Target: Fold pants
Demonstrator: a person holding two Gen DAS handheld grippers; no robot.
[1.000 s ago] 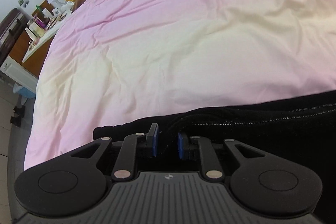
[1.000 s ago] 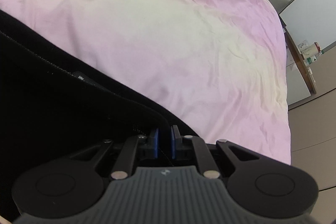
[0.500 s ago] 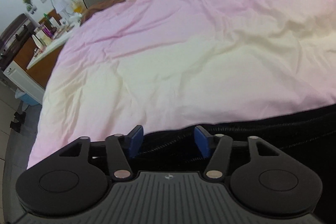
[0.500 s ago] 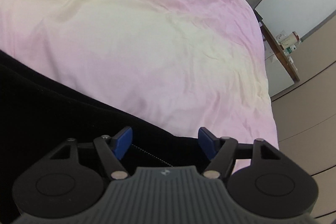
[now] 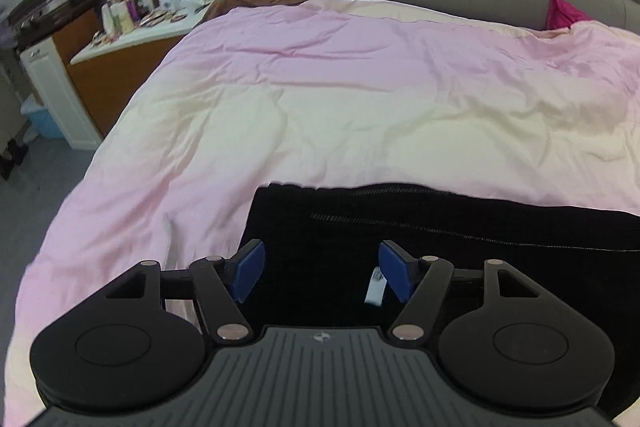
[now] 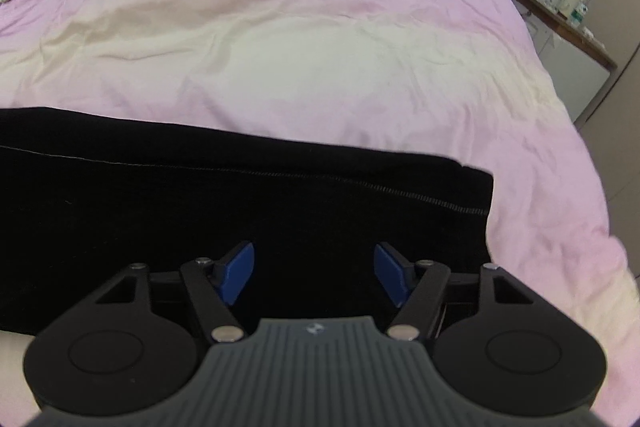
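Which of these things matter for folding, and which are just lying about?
For the job:
- black fabric pants
- left gripper, open
- right gripper, open
- pink and cream bedcover underneath

Lying about:
- magenta cushion
- cluttered bedside counter
- blue bin

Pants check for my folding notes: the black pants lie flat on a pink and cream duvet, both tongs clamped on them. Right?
Not quite. The black pants do lie on the duvet, but both wrist views show the left tongs and right tongs open, gripping nothing.
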